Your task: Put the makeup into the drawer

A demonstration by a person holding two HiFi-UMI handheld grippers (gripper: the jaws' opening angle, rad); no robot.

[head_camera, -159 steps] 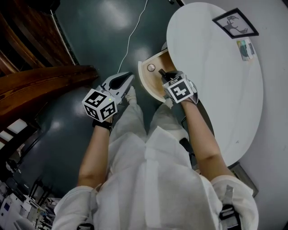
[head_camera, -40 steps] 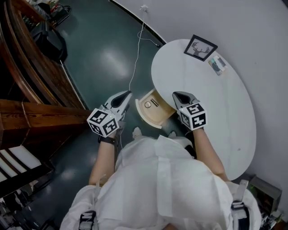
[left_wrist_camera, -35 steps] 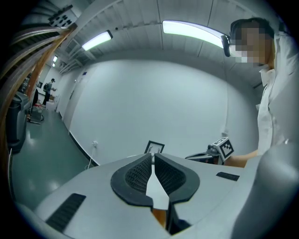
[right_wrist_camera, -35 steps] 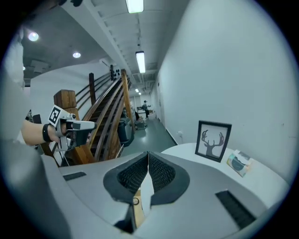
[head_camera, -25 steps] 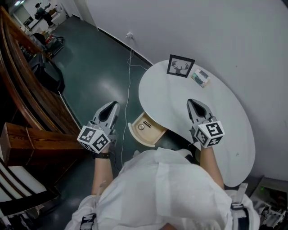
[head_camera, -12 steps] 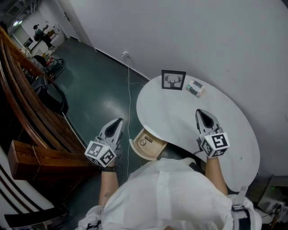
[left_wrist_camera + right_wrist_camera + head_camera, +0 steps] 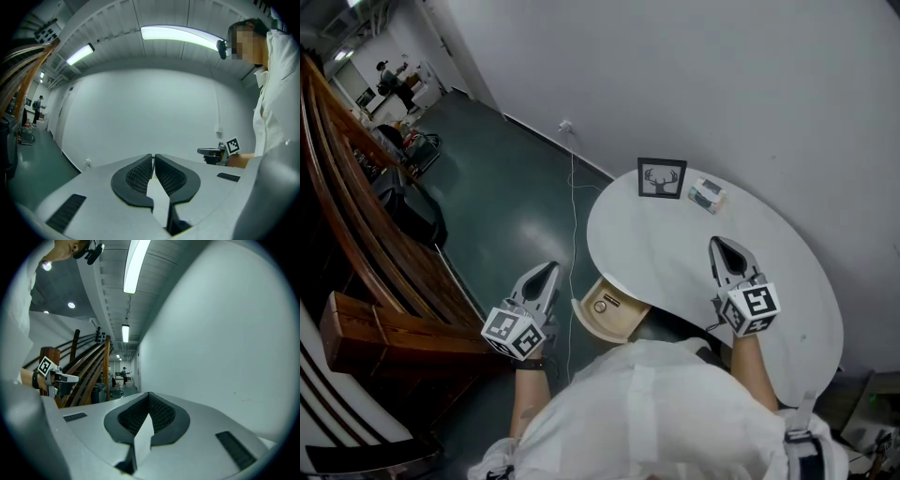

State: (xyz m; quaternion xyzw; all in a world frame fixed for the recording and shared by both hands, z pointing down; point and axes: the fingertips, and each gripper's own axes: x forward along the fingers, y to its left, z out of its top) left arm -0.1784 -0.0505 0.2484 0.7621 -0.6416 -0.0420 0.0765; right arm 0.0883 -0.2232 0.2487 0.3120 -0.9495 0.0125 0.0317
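The wooden drawer (image 7: 620, 323) stands pulled out from under the round white table (image 7: 675, 253). Inside it lie a small round makeup case (image 7: 600, 306) and a short dark makeup stick (image 7: 613, 299). My left gripper (image 7: 550, 268) hovers over the floor to the left of the drawer, jaws shut and empty; its own view shows the pads (image 7: 140, 176) meeting in front of a bare wall. My right gripper (image 7: 720, 243) is held above the tabletop on the right, also shut on nothing (image 7: 149, 393). Neither one touches the drawer.
A framed deer picture (image 7: 662, 178) and a small box (image 7: 707, 194) stand at the table's far edge by the white wall. A white cable (image 7: 572, 202) runs from a wall socket across the dark green floor. Wooden stair rails (image 7: 366, 244) rise on the left.
Both grippers have drawn back from the drawer and spread apart, the right one rising over the tabletop. The dark stick once at the right gripper now lies in the drawer. The head view has lifted.
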